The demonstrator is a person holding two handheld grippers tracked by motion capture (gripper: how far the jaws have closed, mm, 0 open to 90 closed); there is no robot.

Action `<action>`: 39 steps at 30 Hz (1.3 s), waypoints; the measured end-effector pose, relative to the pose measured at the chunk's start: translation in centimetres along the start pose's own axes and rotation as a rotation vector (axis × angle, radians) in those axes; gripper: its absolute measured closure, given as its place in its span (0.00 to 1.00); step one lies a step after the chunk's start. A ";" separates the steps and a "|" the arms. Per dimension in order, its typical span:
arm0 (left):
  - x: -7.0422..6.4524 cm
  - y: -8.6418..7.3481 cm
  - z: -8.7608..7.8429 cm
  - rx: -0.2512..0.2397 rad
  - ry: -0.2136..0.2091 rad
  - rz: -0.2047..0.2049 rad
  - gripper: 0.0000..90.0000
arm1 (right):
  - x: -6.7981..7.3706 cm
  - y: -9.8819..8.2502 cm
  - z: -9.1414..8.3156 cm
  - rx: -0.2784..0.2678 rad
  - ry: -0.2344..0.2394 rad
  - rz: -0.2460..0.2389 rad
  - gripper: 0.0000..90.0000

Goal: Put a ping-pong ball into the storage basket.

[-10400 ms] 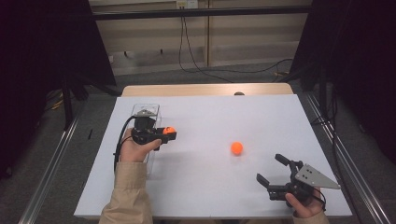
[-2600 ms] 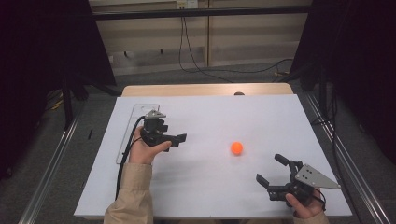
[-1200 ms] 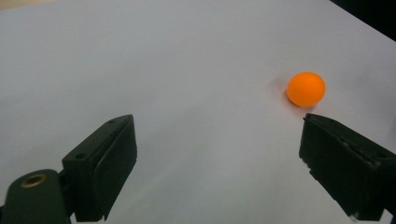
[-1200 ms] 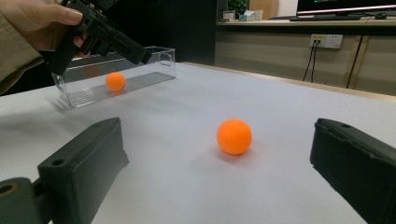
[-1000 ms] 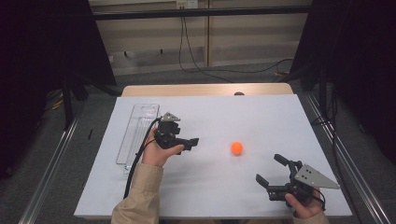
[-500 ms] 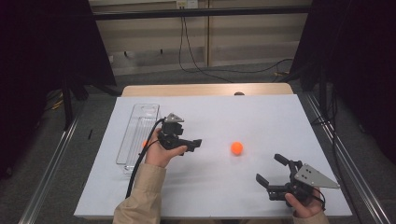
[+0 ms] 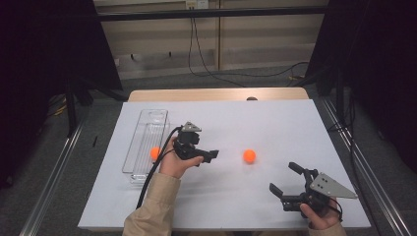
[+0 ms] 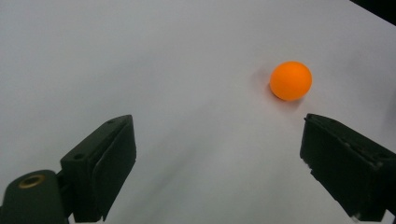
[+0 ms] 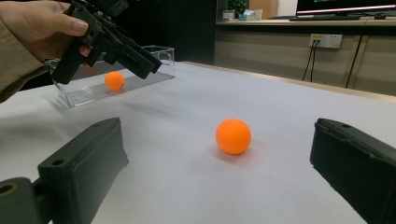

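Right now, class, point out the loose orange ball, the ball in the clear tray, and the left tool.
loose orange ball (image 7: 249,156), high view, centre of ball.
ball in the clear tray (image 9: 114,80), right gripper view, centre of ball.
left tool (image 7: 212,154), high view, between its fingertips.

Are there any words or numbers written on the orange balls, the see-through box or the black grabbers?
No readable words, numbers or signs.
Orange ball on the table: plain.
Orange ball in the clear tray: plain; clear tray shows no label.
Left gripper and right gripper: no brand or lettering to be made out.
Wall sockets and the screen behind the table: any markings too small to read.
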State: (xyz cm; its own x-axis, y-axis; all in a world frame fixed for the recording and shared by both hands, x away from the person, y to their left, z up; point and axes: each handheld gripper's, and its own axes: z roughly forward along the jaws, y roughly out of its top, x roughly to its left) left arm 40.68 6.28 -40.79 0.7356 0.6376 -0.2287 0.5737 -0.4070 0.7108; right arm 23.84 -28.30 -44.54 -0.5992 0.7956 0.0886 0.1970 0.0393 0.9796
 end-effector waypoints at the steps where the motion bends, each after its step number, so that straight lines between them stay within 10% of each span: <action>1: 0.0 0.0 0.1 0.000 -0.001 0.005 0.12 | 0.0 0.0 0.0 0.000 -0.001 0.000 0.03; 39: -1.8 0.2 2.0 -0.005 -0.034 0.037 0.11 | 0.0 0.0 0.0 0.004 0.000 0.000 0.03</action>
State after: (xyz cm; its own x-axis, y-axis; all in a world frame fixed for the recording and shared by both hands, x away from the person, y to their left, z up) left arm 40.14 3.75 -41.60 0.7679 0.5999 -0.2248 0.5443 -0.4260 0.7227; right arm 23.80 -28.30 -44.55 -0.5990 0.7959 0.0882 0.1998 0.0418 0.9789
